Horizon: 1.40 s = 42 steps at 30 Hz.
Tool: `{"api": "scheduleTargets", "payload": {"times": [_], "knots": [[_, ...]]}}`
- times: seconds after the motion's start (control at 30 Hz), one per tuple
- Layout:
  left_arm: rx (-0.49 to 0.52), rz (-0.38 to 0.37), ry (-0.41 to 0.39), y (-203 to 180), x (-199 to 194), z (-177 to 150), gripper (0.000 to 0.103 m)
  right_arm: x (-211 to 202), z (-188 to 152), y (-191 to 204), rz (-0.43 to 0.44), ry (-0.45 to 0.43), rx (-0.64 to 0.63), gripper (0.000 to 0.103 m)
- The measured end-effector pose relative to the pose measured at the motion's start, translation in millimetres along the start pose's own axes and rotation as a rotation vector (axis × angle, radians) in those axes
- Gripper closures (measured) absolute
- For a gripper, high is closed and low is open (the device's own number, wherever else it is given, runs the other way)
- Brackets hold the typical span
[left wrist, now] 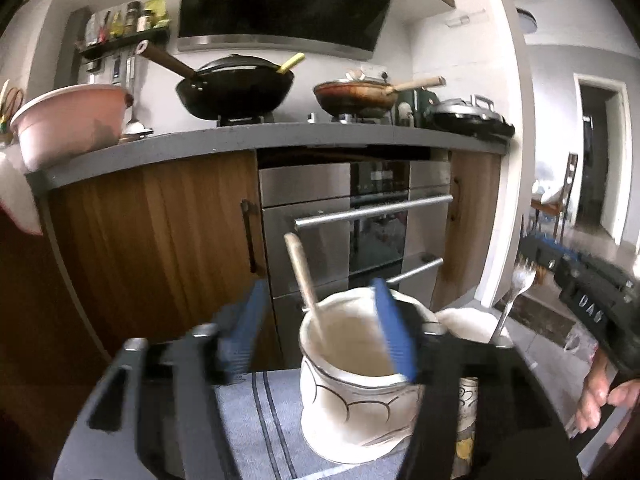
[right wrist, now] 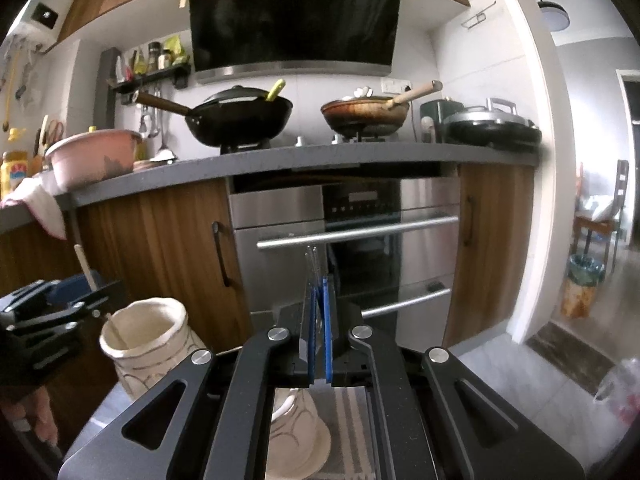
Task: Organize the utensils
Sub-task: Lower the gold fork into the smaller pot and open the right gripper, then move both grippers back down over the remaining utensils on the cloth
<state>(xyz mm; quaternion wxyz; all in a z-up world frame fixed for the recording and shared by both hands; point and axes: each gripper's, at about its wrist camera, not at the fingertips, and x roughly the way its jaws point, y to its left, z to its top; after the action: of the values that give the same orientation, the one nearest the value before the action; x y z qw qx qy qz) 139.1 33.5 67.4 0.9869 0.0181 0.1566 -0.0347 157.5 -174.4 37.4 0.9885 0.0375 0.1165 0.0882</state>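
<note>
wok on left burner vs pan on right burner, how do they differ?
The black wok is deep, with a dark wooden handle pointing left; the brown, stained frying pan is shallower, with a pale wooden handle pointing right. The wok holds a yellow-green utensil; nothing like it shows in the pan. Both sit on the stove's burners.

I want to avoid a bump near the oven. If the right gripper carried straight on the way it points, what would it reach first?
Probably the oven's upper bar handle. The right gripper, shut on a fork, aims at it with nothing visible between. The tines lead, so they would likely touch first. Depth is hard to judge here.
</note>
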Motion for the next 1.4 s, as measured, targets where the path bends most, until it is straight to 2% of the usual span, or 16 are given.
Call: {"api": "scheduleTargets", "payload": {"times": [0.07,0.13,0.17,0.23,0.3,0.37,0.5,0.53,0.57,0.73,0.87,1.03,1.23,1.4], "knots": [[-0.018,0.007,-0.014,4,-6,2,0.027,2,-1,0,0.002,0.008,0.002,0.097],[-0.040,0.016,-0.027,9,-12,4,0.007,6,-2,1,0.008,0.031,0.004,0.097],[-0.054,0.034,-0.034,10,-14,3,0.005,8,-2,1,0.010,0.041,0.005,0.097],[-0.070,0.058,-0.023,13,-15,1,0.005,9,-3,1,0.003,0.046,0.010,0.095],[-0.074,0.064,-0.004,14,-14,-1,0.005,10,-3,0,0.009,0.053,0.012,0.088],[-0.059,0.086,0.013,14,-13,-4,0.005,9,-3,-1,0.019,0.051,0.019,0.072],[-0.037,0.106,0.003,14,-20,-6,0.005,7,-1,-2,0.051,0.051,0.027,0.052],[-0.038,0.107,-0.001,15,-22,-5,0.005,5,-1,-2,0.058,0.046,0.030,0.043],[-0.040,0.105,-0.003,15,-24,-5,0.005,4,-1,-3,0.062,0.043,0.029,0.038],[-0.033,0.116,-0.040,15,-39,-8,0.005,-13,4,-8,0.069,0.020,0.019,0.021],[-0.029,0.098,-0.015,14,-47,-13,0.005,-35,6,-20,0.043,-0.006,0.033,0.009],[-0.044,0.021,0.061,11,-57,-27,0.005,-55,-2,-40,0.028,0.016,0.062,0.007],[-0.038,-0.035,0.142,3,-65,-49,0.005,-64,-19,-55,-0.003,0.091,0.070,0.006],[-0.069,-0.080,0.223,0,-63,-65,0.005,-74,-43,-60,0.009,0.174,0.056,0.006]]}}
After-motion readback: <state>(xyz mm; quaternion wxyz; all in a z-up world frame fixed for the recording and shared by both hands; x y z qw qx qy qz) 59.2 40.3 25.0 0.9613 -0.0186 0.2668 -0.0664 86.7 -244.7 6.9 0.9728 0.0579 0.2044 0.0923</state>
